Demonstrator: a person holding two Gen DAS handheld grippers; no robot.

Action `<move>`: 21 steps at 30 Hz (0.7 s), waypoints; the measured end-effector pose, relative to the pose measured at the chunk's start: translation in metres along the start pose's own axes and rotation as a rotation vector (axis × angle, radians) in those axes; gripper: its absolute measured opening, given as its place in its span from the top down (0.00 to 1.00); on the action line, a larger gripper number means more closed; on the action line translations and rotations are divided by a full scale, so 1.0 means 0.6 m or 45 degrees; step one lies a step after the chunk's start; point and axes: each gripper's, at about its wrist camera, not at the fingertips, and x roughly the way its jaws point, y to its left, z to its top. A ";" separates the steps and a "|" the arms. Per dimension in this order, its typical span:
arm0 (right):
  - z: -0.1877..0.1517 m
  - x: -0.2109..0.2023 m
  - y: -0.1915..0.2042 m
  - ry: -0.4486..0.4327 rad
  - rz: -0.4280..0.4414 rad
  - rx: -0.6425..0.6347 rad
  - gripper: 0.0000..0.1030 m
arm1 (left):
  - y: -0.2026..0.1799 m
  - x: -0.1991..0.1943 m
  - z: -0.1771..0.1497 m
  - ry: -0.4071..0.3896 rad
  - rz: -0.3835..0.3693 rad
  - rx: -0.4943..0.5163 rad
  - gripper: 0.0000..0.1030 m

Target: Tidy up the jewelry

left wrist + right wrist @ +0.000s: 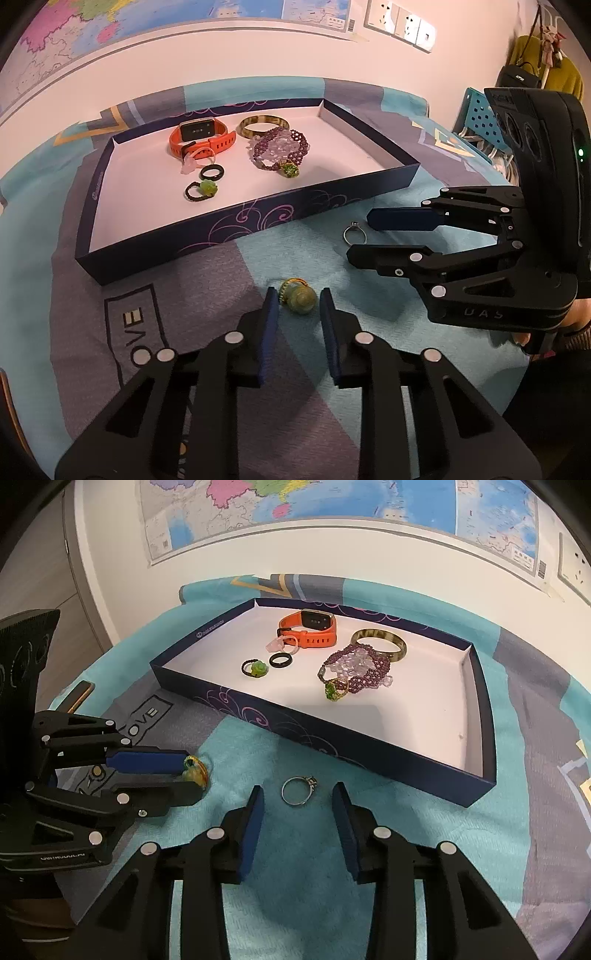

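The left gripper [295, 306] reaches down to the teal bedspread [295, 904] with a green-stone ring [298, 297] between its blue pads. From its own camera small gaps show on both sides; from the right wrist view the pads look pressed on the ring [195, 771] — whether they truly pinch it cannot be told. The right gripper [297, 801] stands spread, a thin silver ring [297, 792] lying flat on the cloth between its fingertips, touching neither. Just beyond both sits the dark blue tray [332, 731] (a watch, bangle, beads and rings already inside).
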 end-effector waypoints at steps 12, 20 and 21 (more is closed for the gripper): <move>0.004 0.005 0.008 0.004 -0.012 -0.030 0.84 | -0.003 0.001 -0.001 -0.005 0.017 0.007 0.79; 0.004 0.002 0.003 -0.001 0.007 -0.001 0.86 | -0.003 0.000 -0.001 -0.008 0.016 0.005 0.79; 0.004 0.002 0.002 -0.002 0.010 0.004 0.86 | -0.003 0.000 -0.001 -0.007 0.016 0.004 0.79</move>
